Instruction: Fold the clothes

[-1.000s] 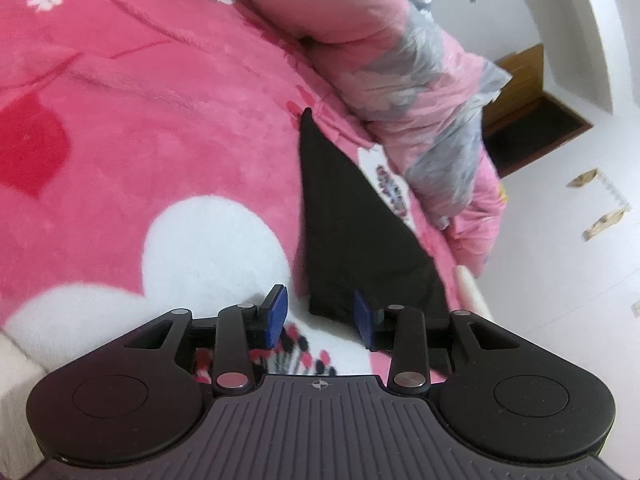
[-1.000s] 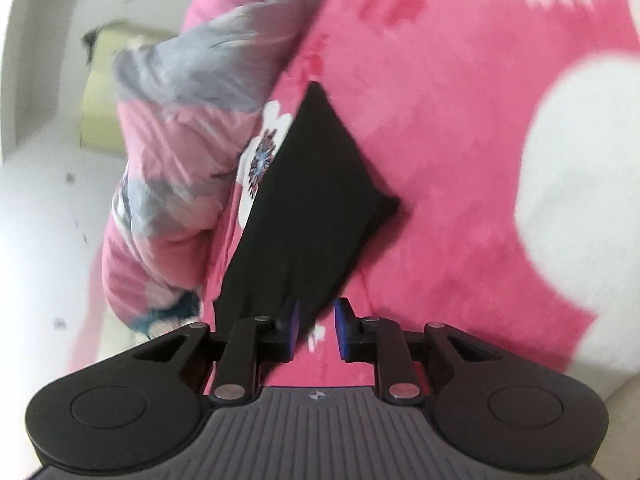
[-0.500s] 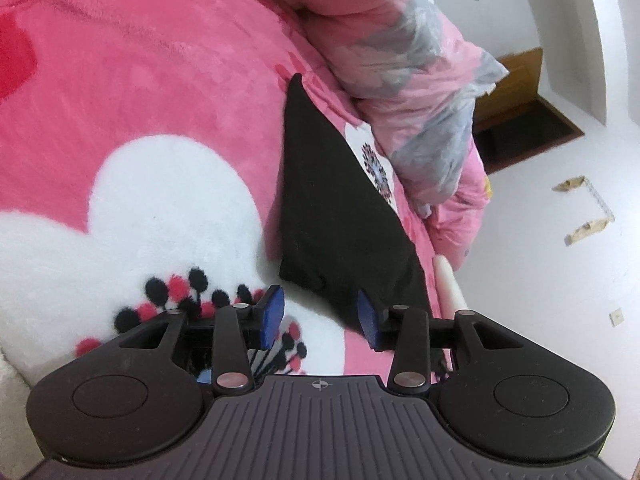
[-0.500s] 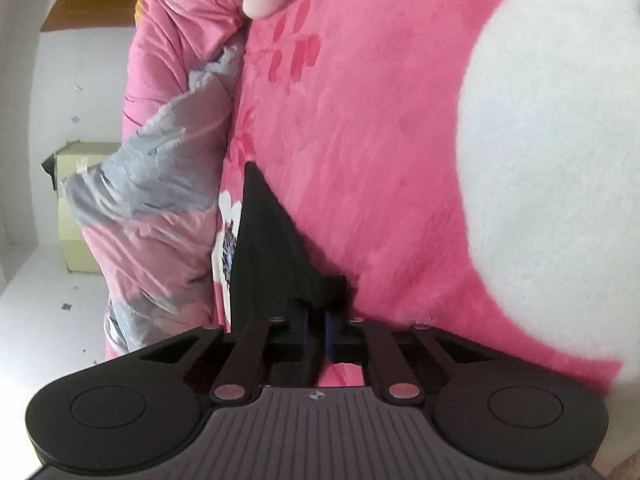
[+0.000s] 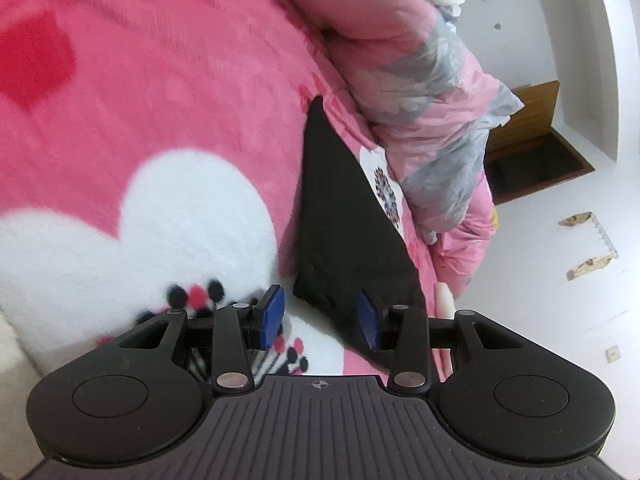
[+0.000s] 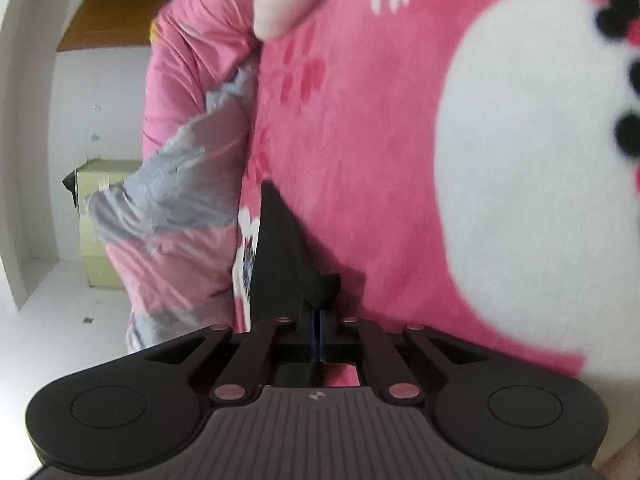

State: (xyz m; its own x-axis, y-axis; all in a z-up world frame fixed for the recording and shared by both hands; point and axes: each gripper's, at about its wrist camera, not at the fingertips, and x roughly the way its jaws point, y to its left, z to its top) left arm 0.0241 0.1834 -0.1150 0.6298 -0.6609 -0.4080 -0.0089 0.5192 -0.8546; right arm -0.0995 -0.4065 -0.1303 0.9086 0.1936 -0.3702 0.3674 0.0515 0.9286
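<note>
Bedroom, pale floor; pink fleece blanket (image 5: 168, 92) with large white shapes covers the bed and carries the work.

Item: black garment (image 5: 340, 216), dark thin cloth, lying flat as a long tapering panel along the blanket's edge, beside a bunched pink-and-grey quilt (image 5: 432, 92). Narrow tip points away from both cameras; broad end lies nearest the grippers.

Handling, as judged: light, limp, no stiffness; it will drape and sag from any single hold. Fleece beneath probably clings, so dragging may ruck the cloth; lifting looks safer. Not fragile. Thin edge calls for a firm pinch at a corner or hem, not mid-panel.

Right gripper (image 6: 319, 322): jaws have just been closing and are now pressed together, pinching the garment (image 6: 280, 256) at a near corner, cloth bunched just ahead of the pads.

Left gripper (image 5: 319, 318): partly spread, blue pads (image 5: 271, 316) either side of the broad end's near edge, not pressing on it. The other near corner looks like the natural hold.
</note>
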